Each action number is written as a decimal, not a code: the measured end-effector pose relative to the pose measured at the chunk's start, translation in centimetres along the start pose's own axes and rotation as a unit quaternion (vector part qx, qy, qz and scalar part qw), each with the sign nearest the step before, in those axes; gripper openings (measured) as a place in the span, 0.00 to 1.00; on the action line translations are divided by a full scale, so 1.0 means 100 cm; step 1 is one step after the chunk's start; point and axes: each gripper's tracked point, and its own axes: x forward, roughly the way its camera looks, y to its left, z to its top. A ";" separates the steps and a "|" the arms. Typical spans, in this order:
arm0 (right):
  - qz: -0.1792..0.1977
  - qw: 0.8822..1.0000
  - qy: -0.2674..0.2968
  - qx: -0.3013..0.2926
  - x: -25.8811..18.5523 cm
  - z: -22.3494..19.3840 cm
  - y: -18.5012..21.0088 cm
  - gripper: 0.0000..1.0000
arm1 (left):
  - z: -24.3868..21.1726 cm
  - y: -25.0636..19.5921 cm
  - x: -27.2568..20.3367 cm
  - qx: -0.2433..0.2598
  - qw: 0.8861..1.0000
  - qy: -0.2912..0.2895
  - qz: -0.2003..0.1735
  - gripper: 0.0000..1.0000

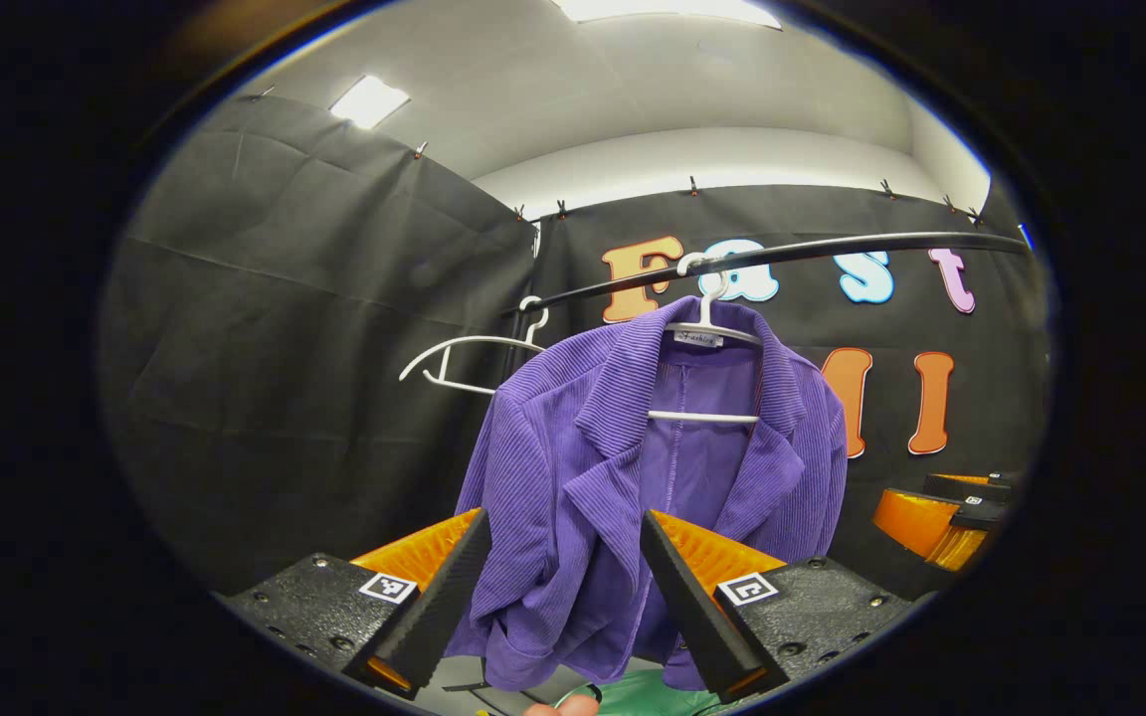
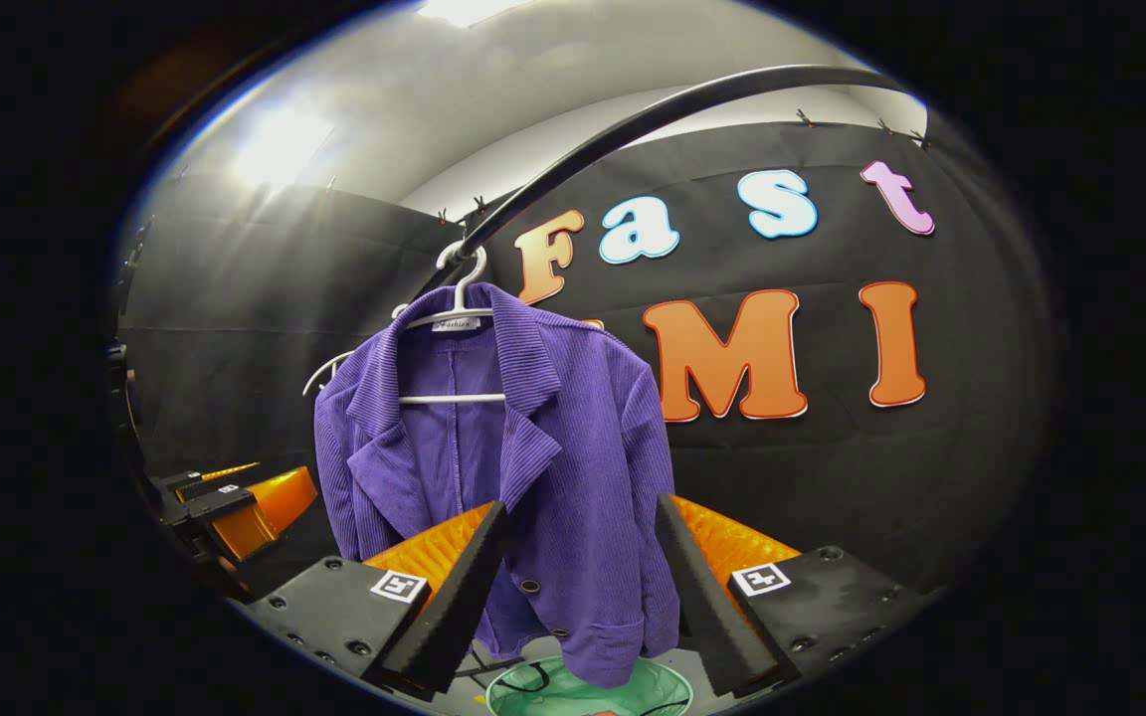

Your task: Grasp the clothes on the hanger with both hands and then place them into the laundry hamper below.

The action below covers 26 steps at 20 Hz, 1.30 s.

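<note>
Left claw: the left claw (image 1: 565, 597) stands wide open with nothing in its grip; the lower front of the purple jacket (image 1: 633, 467) shows in the gap between its fingers, but contact cannot be told.
Right claw: the right claw (image 2: 581, 597) is also spread wide and holds nothing; the jacket's hem (image 2: 593, 636) hangs in the gap between its fingers, and whether they touch the cloth cannot be told.
Other claw seen: in the left gripper view the right claw (image 1: 961, 517) shows at the far right edge, apart from the jacket; in the right gripper view the left claw (image 2: 235, 507) shows at the far left, beside the jacket's sleeve.
Jacket: purple, ribbed, front open, hanging on a white hanger (image 1: 707, 333) from a dark rail (image 1: 832, 251).
Second hanger: a bare white hanger (image 1: 474, 358) hangs on the same rail, just beside the jacket.
Hamper: a green laundry hamper (image 2: 668, 686) with a round opening sits directly below the jacket.
Fingertip: a person's fingertip (image 1: 558, 707) shows at the bottom edge of the left gripper view.
</note>
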 end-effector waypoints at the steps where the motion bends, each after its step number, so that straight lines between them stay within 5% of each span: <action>1: 0.005 1.000 -0.003 0.003 0.003 0.003 0.004 0.96 | -0.001 0.001 0.000 -0.002 1.000 0.002 0.000 0.91; 15: 0.064 0.998 0.005 0.022 0.089 -0.011 0.058 0.91 | -0.003 0.047 -0.001 0.010 0.999 0.019 0.034 0.92; 17: 0.071 0.997 0.008 0.027 0.100 -0.017 0.066 0.96 | -0.007 0.050 -0.003 0.006 0.999 0.024 0.034 0.92; 22: -0.015 0.999 0.015 0.034 0.140 -0.035 0.045 0.90 | -0.013 0.054 -0.004 -0.006 0.999 0.030 0.037 0.92; 24: -0.037 0.998 0.015 0.052 0.157 -0.036 0.043 0.98 | -0.013 0.056 -0.002 -0.006 0.999 0.029 0.036 0.95; 25: -0.048 0.997 0.017 0.058 0.162 -0.038 0.039 0.91 | -0.012 0.056 -0.002 -0.006 0.999 0.028 0.036 0.95; 26: -0.061 0.996 0.017 0.058 0.167 -0.041 0.033 0.99 | -0.011 0.056 -0.002 -0.008 0.999 0.026 0.034 0.92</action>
